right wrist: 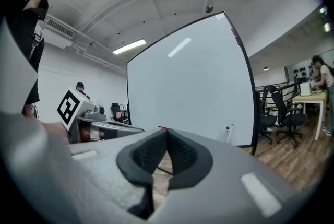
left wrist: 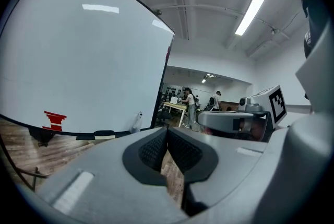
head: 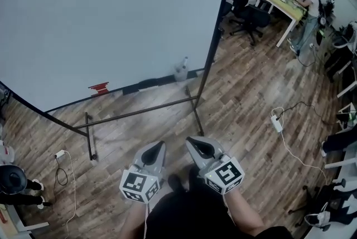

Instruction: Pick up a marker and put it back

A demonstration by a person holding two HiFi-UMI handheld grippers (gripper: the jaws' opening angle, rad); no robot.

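I hold the left gripper and right gripper clenched and empty, with the ribbed black pads meeting at the tips. Far ahead, a smooth whiteboard stands on a black tubular frame over a wood-plank floor.

Left hand-held gripper and right hand-held gripper side by side, held low — jaws together, empty.

The large white whiteboard is cut off by the top and left edges of the head view. On its low ledge, a small red thing, a dark flat thing and a pale bottle-like thing are too small to identify.
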